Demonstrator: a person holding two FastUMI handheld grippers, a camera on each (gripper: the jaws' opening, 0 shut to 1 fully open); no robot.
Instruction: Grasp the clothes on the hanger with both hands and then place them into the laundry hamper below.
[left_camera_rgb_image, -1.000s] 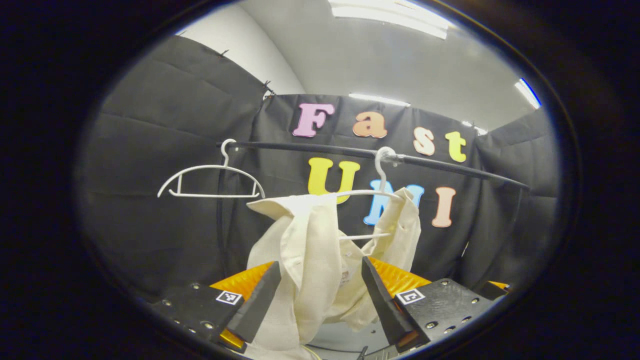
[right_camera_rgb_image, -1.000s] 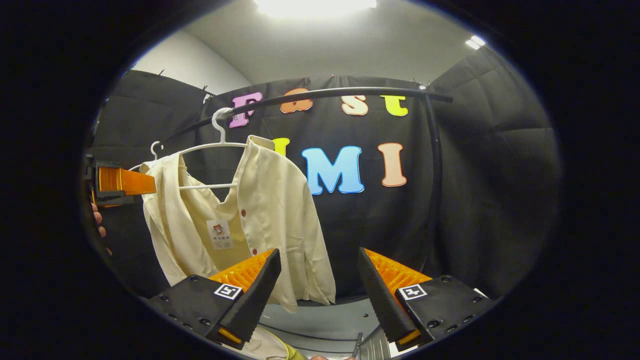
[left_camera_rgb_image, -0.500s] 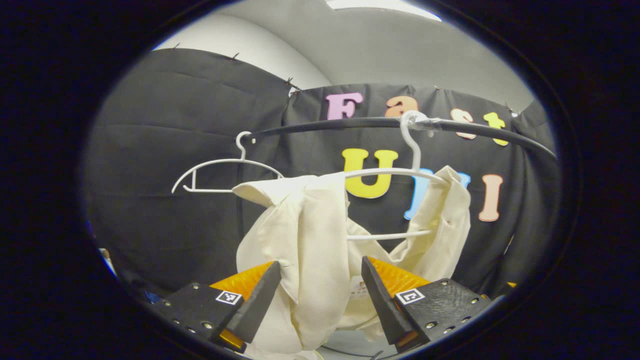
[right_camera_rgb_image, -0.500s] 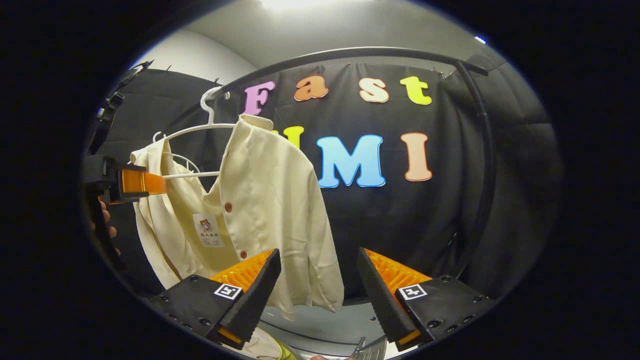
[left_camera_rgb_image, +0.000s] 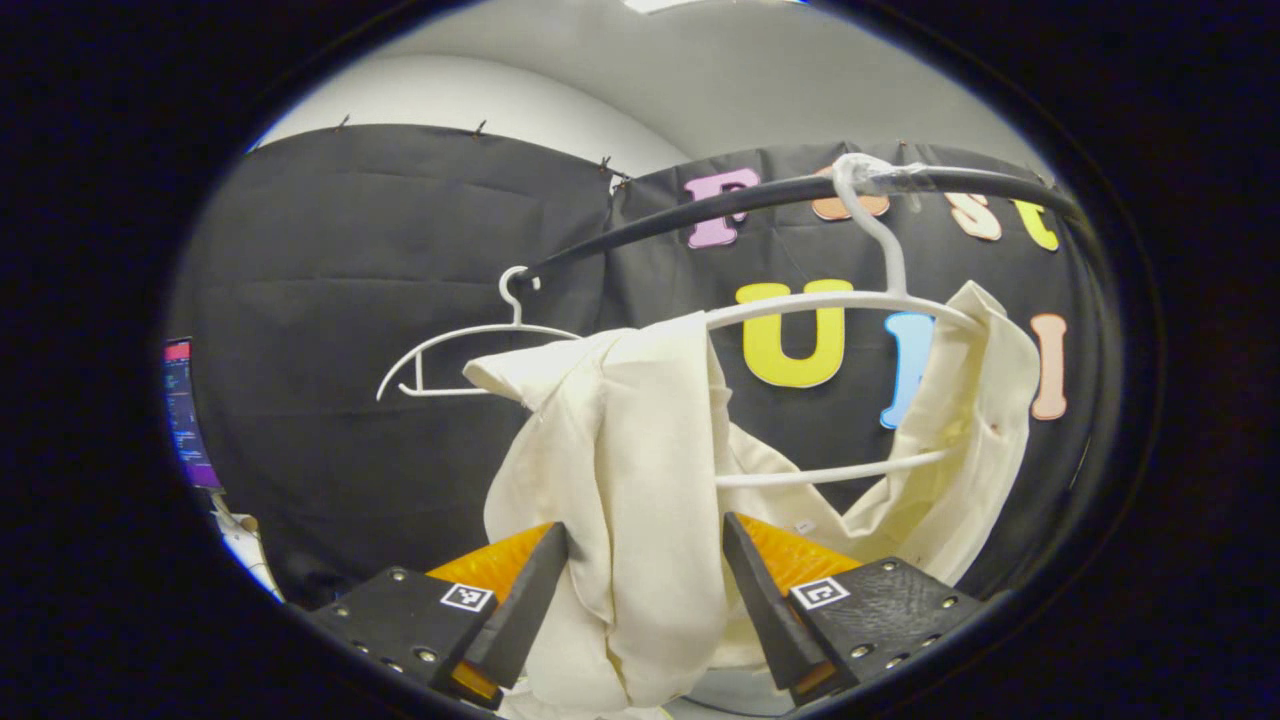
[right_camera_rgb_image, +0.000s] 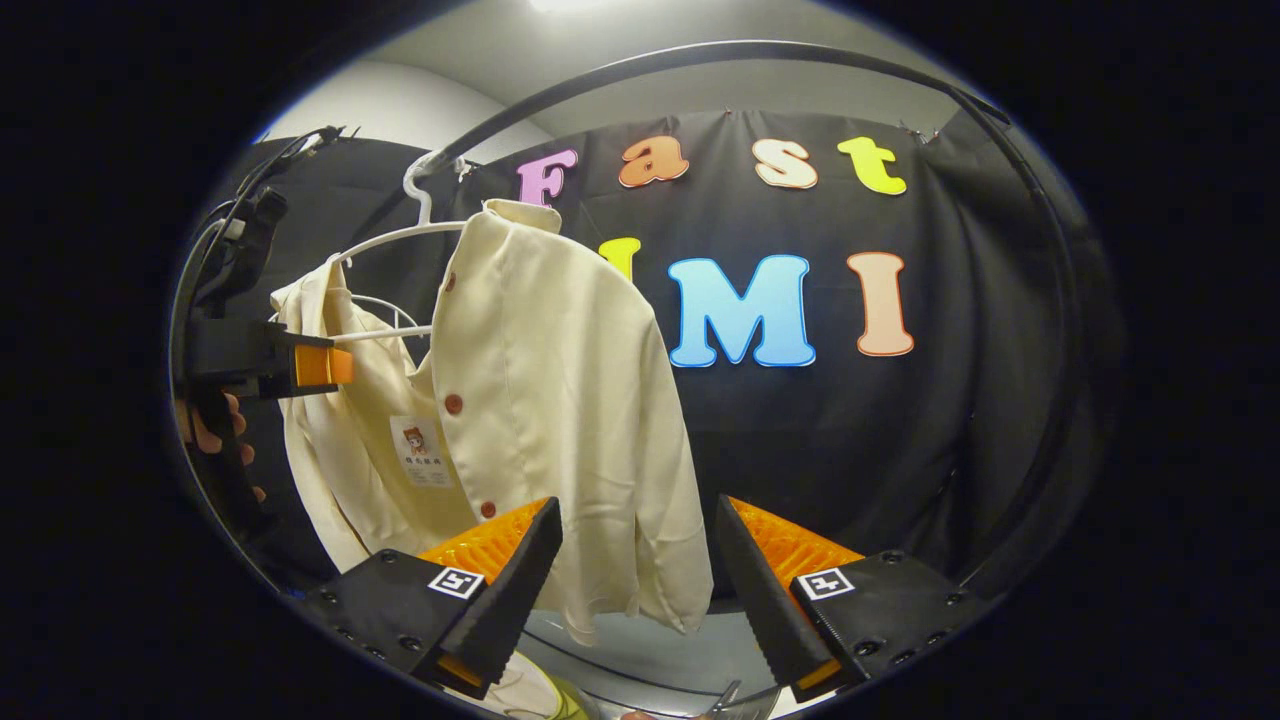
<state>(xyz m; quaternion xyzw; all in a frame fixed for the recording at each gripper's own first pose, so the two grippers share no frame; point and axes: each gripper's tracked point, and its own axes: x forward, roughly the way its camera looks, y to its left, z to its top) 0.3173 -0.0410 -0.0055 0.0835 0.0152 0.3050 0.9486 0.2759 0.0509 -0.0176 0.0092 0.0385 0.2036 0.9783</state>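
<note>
Flanking a hanging fold of the cream shirt (left_camera_rgb_image: 640, 470), the left tongs (left_camera_rgb_image: 640, 600) stand spread, fingers not pressing it. The right tongs (right_camera_rgb_image: 635, 590) are spread before the shirt's hem. The shirt hangs on a white hanger (left_camera_rgb_image: 850, 300), hooked over the black rail (left_camera_rgb_image: 700, 210); beyond, an empty hanger (left_camera_rgb_image: 470, 335).

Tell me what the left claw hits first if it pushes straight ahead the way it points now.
Most likely the cream shirt: its hanging fold already lies between the open left claw fingers, with the white hanger above. Exact depth is unclear.
</note>
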